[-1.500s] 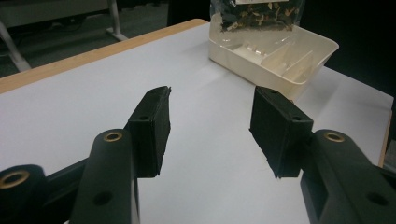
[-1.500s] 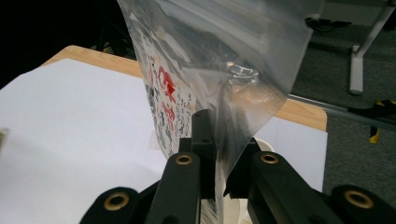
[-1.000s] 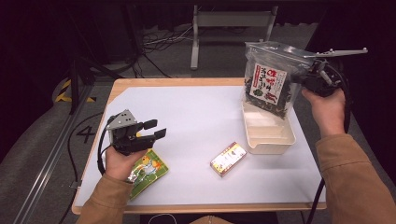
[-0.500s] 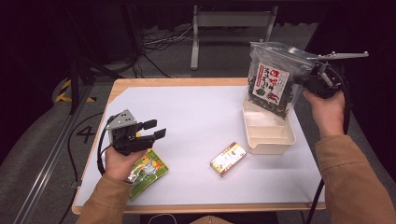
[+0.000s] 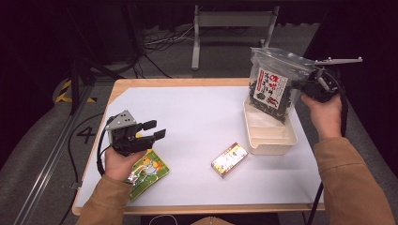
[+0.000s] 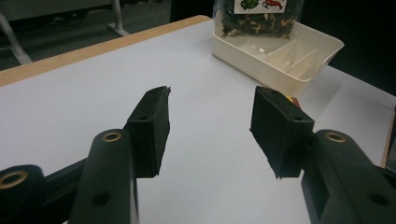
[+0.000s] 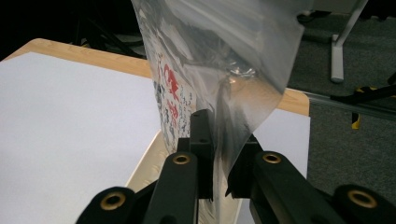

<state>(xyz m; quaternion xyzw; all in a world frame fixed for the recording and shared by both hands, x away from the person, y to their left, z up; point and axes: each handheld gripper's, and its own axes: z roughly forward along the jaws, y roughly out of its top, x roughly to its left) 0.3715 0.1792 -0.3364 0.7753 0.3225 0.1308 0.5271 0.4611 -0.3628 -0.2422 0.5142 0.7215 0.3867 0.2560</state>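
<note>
A clear zip bag of dark dried food with a red-and-white label (image 5: 274,84) hangs above the far end of a cream divided tray (image 5: 270,140). My right gripper (image 5: 300,84) is shut on the bag's right edge. In the right gripper view the plastic (image 7: 215,70) is pinched between the two jaws of that gripper (image 7: 219,140). My left gripper (image 5: 157,130) is held above the table's left side, open, with nothing between its jaws (image 6: 210,126). The left gripper view looks toward the tray (image 6: 280,70) and the bottom of the bag (image 6: 257,18).
A green snack packet (image 5: 148,171) lies under my left hand near the front edge. A small red-and-yellow box (image 5: 229,159) lies at the front middle, just left of the tray. The white mat (image 5: 197,117) covers the wooden table.
The bag and my right gripper have drifted slightly to the right. My left gripper has stayed where it was.
</note>
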